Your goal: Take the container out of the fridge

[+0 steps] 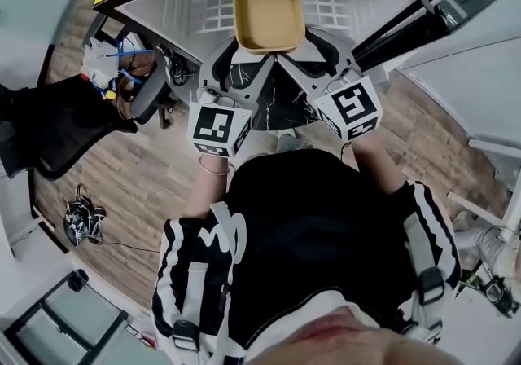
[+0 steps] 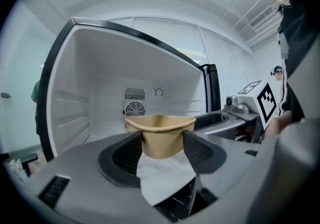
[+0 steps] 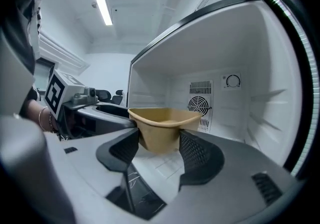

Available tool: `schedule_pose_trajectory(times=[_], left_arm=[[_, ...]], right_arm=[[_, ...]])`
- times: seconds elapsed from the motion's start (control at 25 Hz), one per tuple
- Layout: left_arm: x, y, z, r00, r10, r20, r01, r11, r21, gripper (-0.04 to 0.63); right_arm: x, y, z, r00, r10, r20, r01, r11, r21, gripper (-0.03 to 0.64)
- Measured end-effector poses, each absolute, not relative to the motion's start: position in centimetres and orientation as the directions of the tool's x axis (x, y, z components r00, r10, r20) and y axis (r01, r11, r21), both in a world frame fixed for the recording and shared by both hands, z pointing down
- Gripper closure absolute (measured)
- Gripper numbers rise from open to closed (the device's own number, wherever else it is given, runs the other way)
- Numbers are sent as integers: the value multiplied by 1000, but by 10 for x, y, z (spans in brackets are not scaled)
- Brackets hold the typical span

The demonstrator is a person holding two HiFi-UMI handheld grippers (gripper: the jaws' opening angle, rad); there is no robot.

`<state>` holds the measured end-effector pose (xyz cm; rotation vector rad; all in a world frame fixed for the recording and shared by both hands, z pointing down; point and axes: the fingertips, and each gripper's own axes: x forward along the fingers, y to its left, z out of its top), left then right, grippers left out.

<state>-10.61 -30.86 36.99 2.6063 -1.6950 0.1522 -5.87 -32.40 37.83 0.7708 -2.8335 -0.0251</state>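
Note:
A tan, rounded-square container (image 1: 268,11) hangs empty at the mouth of the open fridge (image 1: 187,9), over its white shelf. My left gripper (image 1: 244,54) is shut on the container's near left corner, and my right gripper (image 1: 304,39) is shut on its near right corner. In the left gripper view the container (image 2: 160,135) sits wedged between the two dark ribbed pads (image 2: 129,154) of the left gripper (image 2: 161,152). The right gripper view shows the same hold: the container (image 3: 162,128) is pressed between the jaws of the right gripper (image 3: 159,147). A fan vent (image 2: 134,109) marks the fridge's back wall.
The fridge door (image 1: 456,5) stands open at the right. A black office chair (image 1: 61,123) and a bundle of cables (image 1: 83,221) are on the wooden floor to the left. A white frame (image 1: 488,151) stands at the right.

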Motion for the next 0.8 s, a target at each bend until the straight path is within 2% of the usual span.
schedule_pose_trajectory(times=[0.8], left_arm=[[-97,-196,354,480,-874,69,-875,-483,-33,333]], right_arm=[[-47,-208,359,-797,-585,149,-579,811,82,356]])
